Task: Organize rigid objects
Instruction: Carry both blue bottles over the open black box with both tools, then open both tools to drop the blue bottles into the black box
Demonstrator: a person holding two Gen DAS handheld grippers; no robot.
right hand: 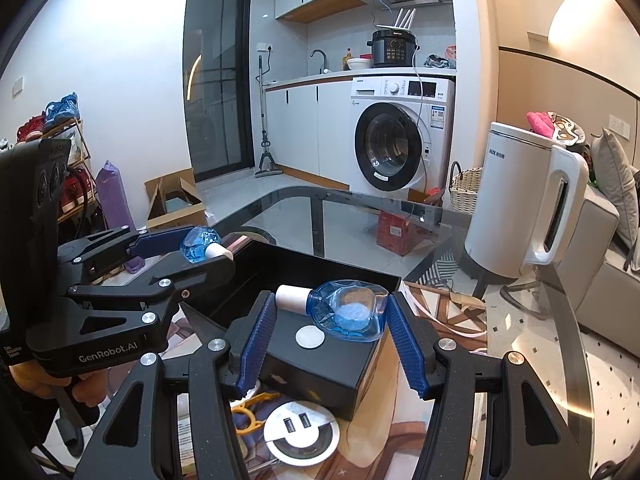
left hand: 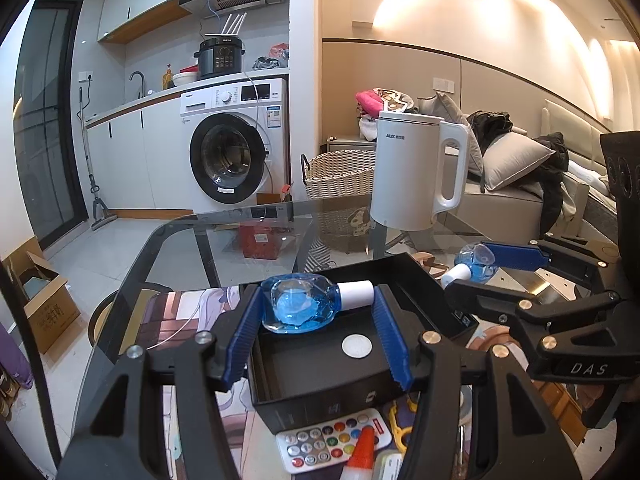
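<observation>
Currently my left gripper (left hand: 316,322) is clamped on a blue bottle (left hand: 298,306) lying crosswise between the blue pads, white cap (left hand: 356,295) toward the right pad. My right gripper (right hand: 328,322) holds a second blue bottle (right hand: 348,310) the same way, white cap (right hand: 292,298) toward its left pad. Both sets of jaws are drawn in as far as the bottles allow, with pads pressing on each end.

Both bottles hang over an open black box (left hand: 408,276) on the glass table (left hand: 224,232). A round silver disc (left hand: 357,346) lies on the box's inner floor. From the right wrist view, the left gripper sits at the box's far left corner. From the left wrist view, the right gripper sits at the box's right edge.

Near side of the box, on a printed mat (left hand: 176,312): white remote with coloured buttons (left hand: 332,440), a yellow plastic piece (right hand: 250,414), and a round socket unit with two ports (right hand: 298,428). An orange-tipped tube (left hand: 362,454) is partly cut off at the frame's bottom.

White kettle (left hand: 416,172) stands upright on the table's far right part, well apart from the box.
</observation>
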